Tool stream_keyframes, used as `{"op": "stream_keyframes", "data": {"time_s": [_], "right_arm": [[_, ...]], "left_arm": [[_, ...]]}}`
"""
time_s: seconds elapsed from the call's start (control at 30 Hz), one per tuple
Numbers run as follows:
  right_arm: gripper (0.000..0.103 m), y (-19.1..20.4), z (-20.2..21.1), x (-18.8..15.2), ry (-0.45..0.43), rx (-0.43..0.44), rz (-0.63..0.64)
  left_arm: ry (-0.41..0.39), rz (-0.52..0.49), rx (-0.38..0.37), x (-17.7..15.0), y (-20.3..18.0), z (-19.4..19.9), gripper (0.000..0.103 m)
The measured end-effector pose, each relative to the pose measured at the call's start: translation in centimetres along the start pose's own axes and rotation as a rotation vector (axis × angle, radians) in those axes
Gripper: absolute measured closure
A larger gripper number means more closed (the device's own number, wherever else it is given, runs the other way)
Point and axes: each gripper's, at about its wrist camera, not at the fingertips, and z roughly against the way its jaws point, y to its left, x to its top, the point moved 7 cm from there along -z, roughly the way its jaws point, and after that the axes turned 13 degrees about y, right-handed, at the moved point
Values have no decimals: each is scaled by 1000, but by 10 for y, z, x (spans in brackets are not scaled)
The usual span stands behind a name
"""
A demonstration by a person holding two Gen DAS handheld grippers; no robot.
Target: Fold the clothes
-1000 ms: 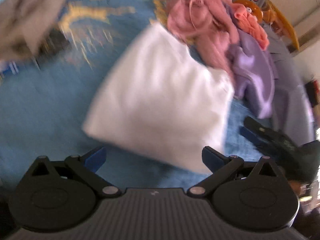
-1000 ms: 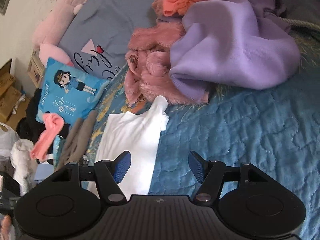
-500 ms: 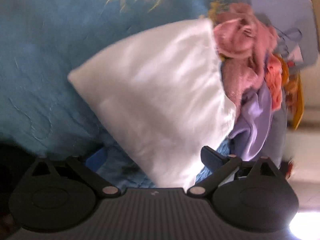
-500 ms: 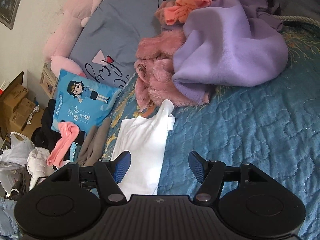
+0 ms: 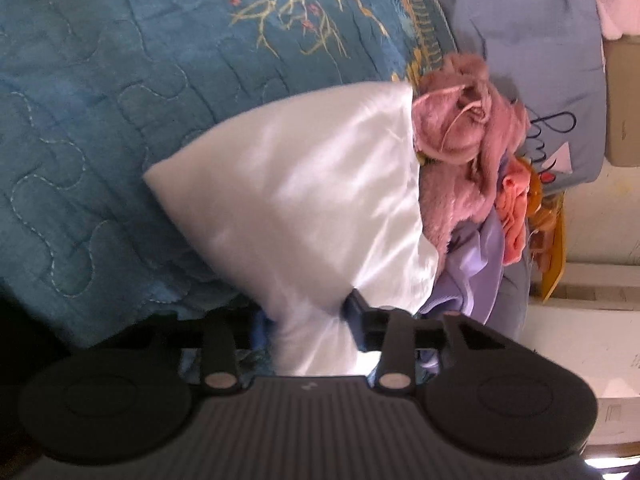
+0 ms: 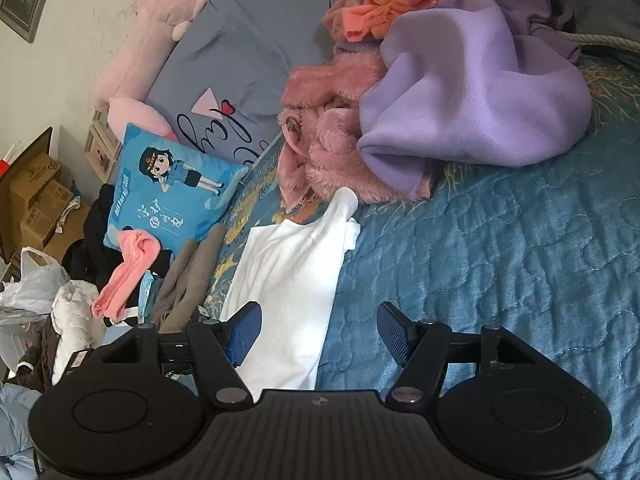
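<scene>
Clutter first, all placed relative to the white garment (image 6: 292,280). It lies on the blue quilted bedspread (image 6: 500,264), near the bed's edge. Just past its far end: a pink fuzzy garment (image 6: 328,152), touching or nearly touching the white sleeve tip. Behind that, a lilac sweatshirt (image 6: 480,96) heaped partly over the pink one, with a coral-orange item (image 6: 396,4) on top of the pile. A grey-blue pillow (image 6: 240,56) with script lettering sits beyond the pile, a pink plush (image 6: 148,40) against the wall beside it. On the side toward the bed's edge: a blue cartoon cushion (image 6: 172,188), a rolled pink piece (image 6: 128,276) and a grey-brown cloth (image 6: 188,280), the last one lying just beside the white garment. Cardboard boxes (image 6: 36,200) and a plastic bag (image 6: 32,280) are on the floor farther out. Nothing lies on top of the white garment.

The garment: plain white, folded to a long narrow panel, one sleeve sticking out at the far end, fabric smooth with soft creases.

Left gripper (image 5: 308,320): jaws have just been closing, now clenched on the near end of the white cloth, fabric bunched between the blue pads. In the left wrist view the cloth fans out wide from the pinch.

Right gripper (image 6: 320,336): jaws released, nothing gripped, hovering over the near end of the garment and the bedspread.
</scene>
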Motion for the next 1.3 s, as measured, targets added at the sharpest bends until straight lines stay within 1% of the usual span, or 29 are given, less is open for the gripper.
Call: {"op": "stream_keyframes", "data": {"time_s": [0.03, 0.1, 0.17, 0.23, 0.27, 0.3, 0.33, 0.37, 0.43, 0.5, 0.57, 0.67, 0.7, 0.77, 0.83, 0.93, 1.0, 1.1, 1.17, 1.2, 1.23, 1.27, 1.3], "right_arm": [[40, -1, -1, 0, 1, -8, -1], [40, -2, -3, 0, 4, -21, -3], [40, -2, -5, 0, 8, -22, -4], [40, -1, -8, 0, 15, -15, -8], [39, -1, -9, 0, 18, 7, -16], [38, 0, -11, -1, 26, 47, -31], [34, 1, -14, -2, 34, 97, -62], [28, 1, -16, -3, 41, 148, -95], [23, 2, -21, -5, 55, 250, -162], [20, -1, -29, -5, 69, 368, -289], [14, -3, -44, -5, 97, 430, -399], [14, -6, -67, -3, 142, 513, -560], [14, -6, -75, -2, 150, 512, -585], [18, -5, -90, 0, 164, 495, -620], [18, -2, -100, 7, 164, 505, -654], [19, -5, -107, 24, 127, 501, -692], [21, -12, -109, 35, 88, 493, -756], [27, -22, -119, 46, 94, 477, -862], [30, -21, -123, 51, 105, 448, -903], [33, -19, -123, 55, 101, 430, -884], [44, -16, -122, 58, 95, 413, -857], [64, -13, -121, 63, 88, 385, -806], [76, -10, -119, 65, 85, 374, -767]], "left_arm": [[-13, -7, -10, 0, -2, 3, 73], [-41, -20, -29, 2, -6, 7, 76], [-56, -30, -43, 7, -15, 11, 77], [-48, -43, -63, 12, -27, 15, 77], [-47, -48, -83, 15, -35, 19, 77], [-45, -52, -101, 18, -42, 24, 77], [-42, -55, -114, 21, -49, 28, 77], [-39, -58, -128, 23, -56, 32, 77], [-31, -60, -143, 28, -67, 38, 77], [-20, -55, -156, 32, -74, 41, 77], [-4, -34, -182, 33, -73, 42, 77], [18, 6, -215, 33, -62, 47, 77], [21, 17, -221, 33, -58, 49, 77], [25, 34, -231, 33, -53, 50, 77], [26, 48, -238, 35, -49, 50, 77], [25, 51, -235, 36, -47, 49, 77], [27, 54, -240, 36, -45, 50, 77], [31, 60, -246, 36, -41, 50, 77], [34, 69, -249, 36, -36, 51, 77], [36, 74, -250, 35, -33, 51, 77], [37, 80, -248, 35, -30, 51, 77], [38, 86, -246, 34, -27, 51, 77], [38, 93, -241, 32, -22, 51, 77]]}}
